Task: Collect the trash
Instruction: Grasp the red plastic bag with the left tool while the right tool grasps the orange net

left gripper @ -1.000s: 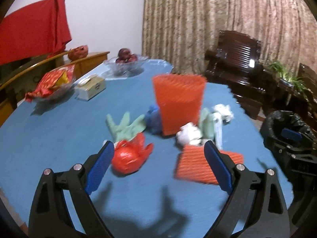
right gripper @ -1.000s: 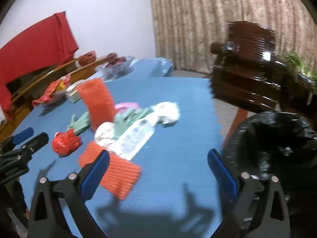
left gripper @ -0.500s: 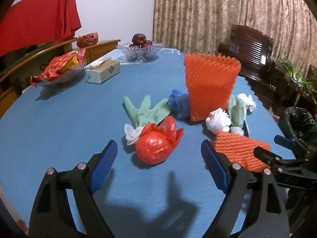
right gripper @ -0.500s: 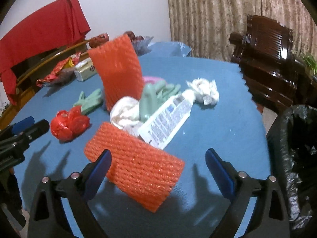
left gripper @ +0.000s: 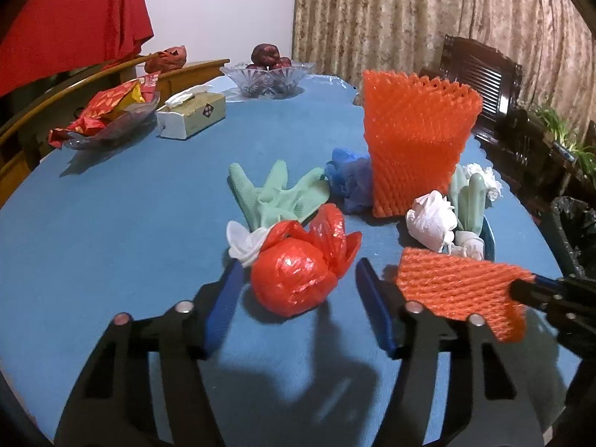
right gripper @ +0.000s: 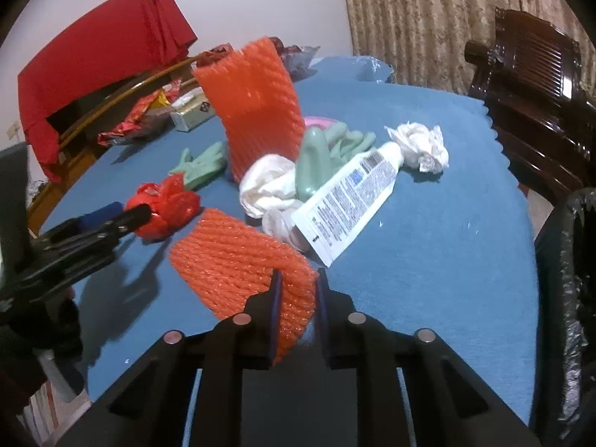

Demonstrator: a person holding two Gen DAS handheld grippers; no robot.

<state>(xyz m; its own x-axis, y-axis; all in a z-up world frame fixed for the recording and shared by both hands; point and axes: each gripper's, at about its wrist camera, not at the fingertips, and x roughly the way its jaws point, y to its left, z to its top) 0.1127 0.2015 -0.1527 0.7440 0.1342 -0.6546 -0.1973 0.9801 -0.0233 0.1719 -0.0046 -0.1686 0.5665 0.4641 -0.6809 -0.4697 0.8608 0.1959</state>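
A knotted red plastic bag (left gripper: 294, 279) lies on the blue table (left gripper: 111, 223). My left gripper (left gripper: 298, 270) straddles it with its jaws closing; the blue pads stand just beside the bag, not pressing it. My right gripper (right gripper: 298, 290) is closing and pinches the near corner of a flat orange foam net (right gripper: 238, 260). That net (left gripper: 458, 287) also shows in the left wrist view, gripped at its right edge. Behind lie green gloves (left gripper: 275, 193), a blue wad (left gripper: 350, 182), white tissues (left gripper: 432, 219), a tube (right gripper: 350, 201) and an upright orange foam net (left gripper: 417, 141).
A bin lined with a black bag (right gripper: 573, 298) stands off the table's right edge. A tissue box (left gripper: 193, 115), a snack dish (left gripper: 108, 115) and a glass fruit bowl (left gripper: 268, 74) sit at the far left. A dark wooden chair (right gripper: 532, 93) stands behind the table.
Both grippers came down toward the table. The right jaws went from wide open to pinching the flat foam net. The left jaws narrowed around the red bag.
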